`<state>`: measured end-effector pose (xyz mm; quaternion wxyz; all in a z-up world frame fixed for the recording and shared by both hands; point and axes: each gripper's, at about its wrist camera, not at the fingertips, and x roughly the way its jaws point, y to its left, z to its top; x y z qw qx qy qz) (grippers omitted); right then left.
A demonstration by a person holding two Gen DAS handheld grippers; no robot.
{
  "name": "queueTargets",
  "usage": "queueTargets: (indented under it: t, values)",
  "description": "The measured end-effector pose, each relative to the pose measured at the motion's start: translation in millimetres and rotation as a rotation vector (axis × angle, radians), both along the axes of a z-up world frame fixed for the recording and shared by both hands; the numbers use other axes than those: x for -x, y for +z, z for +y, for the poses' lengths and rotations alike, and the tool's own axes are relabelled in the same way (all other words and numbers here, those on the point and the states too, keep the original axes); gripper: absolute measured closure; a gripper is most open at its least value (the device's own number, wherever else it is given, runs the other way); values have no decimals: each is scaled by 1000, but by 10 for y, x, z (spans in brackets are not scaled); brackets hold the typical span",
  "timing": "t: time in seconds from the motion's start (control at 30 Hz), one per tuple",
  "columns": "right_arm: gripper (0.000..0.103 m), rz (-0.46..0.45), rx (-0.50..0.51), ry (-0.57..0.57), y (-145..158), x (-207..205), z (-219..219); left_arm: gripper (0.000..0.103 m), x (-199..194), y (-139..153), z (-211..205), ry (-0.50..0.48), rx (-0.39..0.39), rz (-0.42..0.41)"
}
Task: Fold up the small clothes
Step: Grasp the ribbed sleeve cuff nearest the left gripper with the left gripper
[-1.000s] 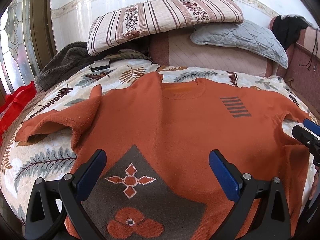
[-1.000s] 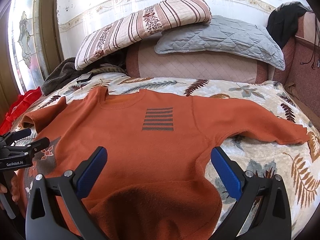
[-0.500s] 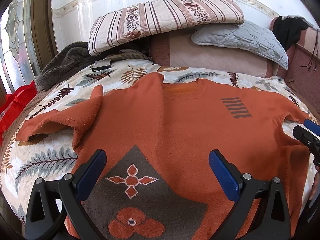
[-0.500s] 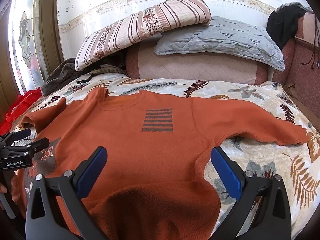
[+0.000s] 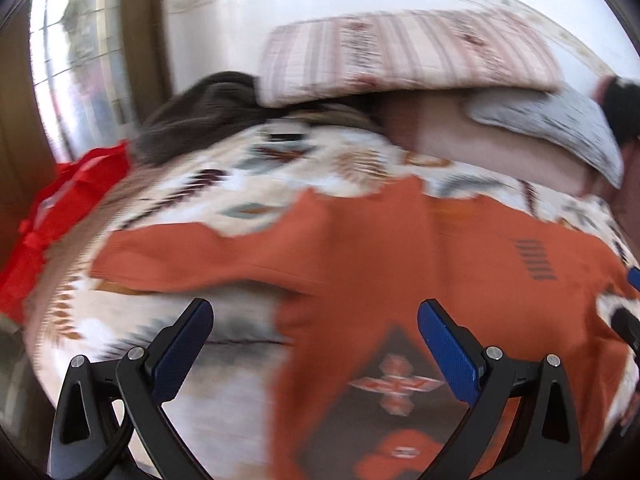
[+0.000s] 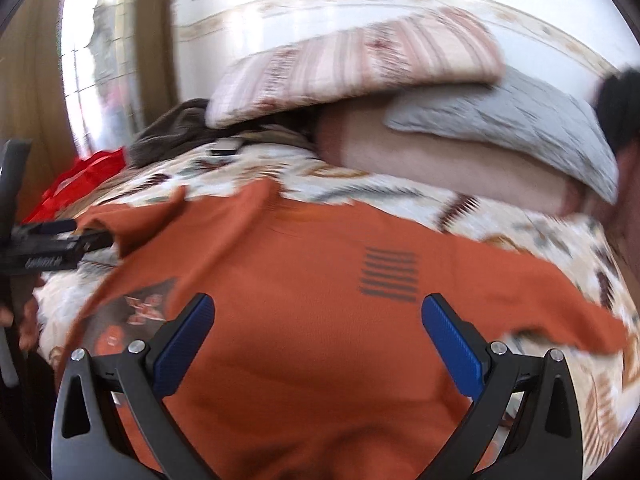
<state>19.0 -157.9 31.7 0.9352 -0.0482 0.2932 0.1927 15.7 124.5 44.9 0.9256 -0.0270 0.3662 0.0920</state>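
An orange sweater point(image 5: 392, 256) lies spread flat, front up, on a leaf-patterned bedspread point(image 5: 224, 380). It has a dark stripe patch on the chest and a brown diamond motif point(image 5: 396, 384) near the hem. My left gripper point(image 5: 314, 332) is open and empty, above the sweater's left edge below its left sleeve point(image 5: 200, 256). My right gripper point(image 6: 318, 330) is open and empty over the sweater's body point(image 6: 320, 320), below the stripe patch point(image 6: 390, 274). The left gripper point(image 6: 52, 246) also shows in the right wrist view, near the left sleeve. Both views are motion-blurred.
A striped pillow point(image 5: 408, 56) and a grey pillow point(image 5: 556, 124) lie at the head of the bed. A dark blanket point(image 5: 200, 116) and red fabric point(image 5: 64, 216) sit at the left edge. A window and wooden frame stand at the far left.
Both grippers have swung to the left; the sweater now sits further right in the left wrist view. Both stay open. The sweater has not moved.
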Motion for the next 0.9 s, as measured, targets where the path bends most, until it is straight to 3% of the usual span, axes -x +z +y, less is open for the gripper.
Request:
queueTargets:
  t: [0.27,0.43,0.6,0.9]
  values:
    - [0,-4,85,218,25,-106,1018,2,-189,-210,1486,265,102,92]
    - [0,11,96,317,18,-213,1636,4,-269,-349,2195,407,181,120]
    - [0,28,101,403,30,-335,2215,6,-436,-422,2705,499,198,144]
    - [0,47,189,553,-52,-425,3179,9,-670,-736,3125,580,174,230]
